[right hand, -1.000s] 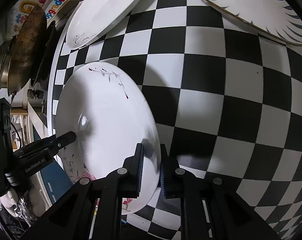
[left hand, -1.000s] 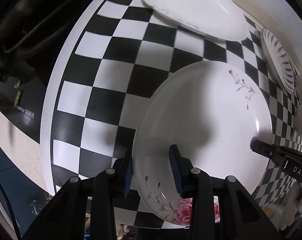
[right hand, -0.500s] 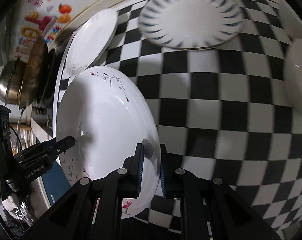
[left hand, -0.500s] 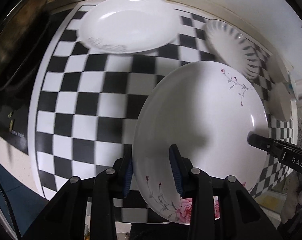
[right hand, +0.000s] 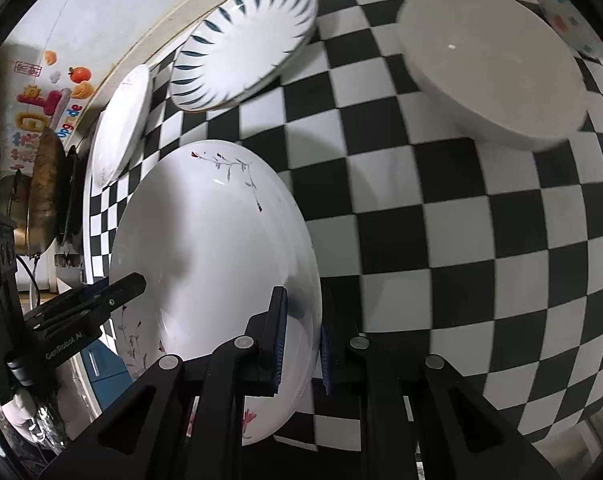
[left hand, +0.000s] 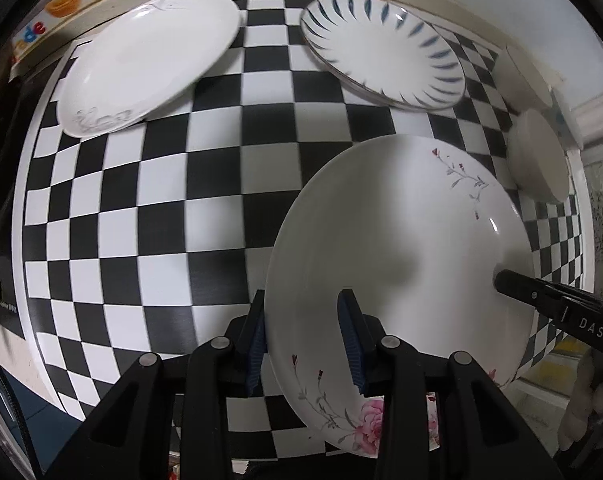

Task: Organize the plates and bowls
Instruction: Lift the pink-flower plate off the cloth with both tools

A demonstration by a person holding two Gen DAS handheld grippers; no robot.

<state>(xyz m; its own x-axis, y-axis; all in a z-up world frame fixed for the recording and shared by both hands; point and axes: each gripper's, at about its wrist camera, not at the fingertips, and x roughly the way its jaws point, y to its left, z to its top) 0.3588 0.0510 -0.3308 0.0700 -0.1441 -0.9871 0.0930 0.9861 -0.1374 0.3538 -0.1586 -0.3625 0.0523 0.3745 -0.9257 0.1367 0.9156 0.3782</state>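
Left hand-held gripper (left hand: 303,336): its blue pads pinch the left rim of the flower plate (left hand: 401,248).
Flower plate: held up over the checkered worktop (left hand: 141,220), between both grippers.
Right hand-held gripper (right hand: 301,338): squeezed tight on the plate's right rim.
Far side: a plain white plate (left hand: 145,64), then a blue-striped plate (left hand: 381,46).
Right end: a white bowl (right hand: 493,68) sits on the worktop.

Left tool (left hand: 304,340) points straight down, right tool (right hand: 301,336) steeply down, both clamped on opposite rims
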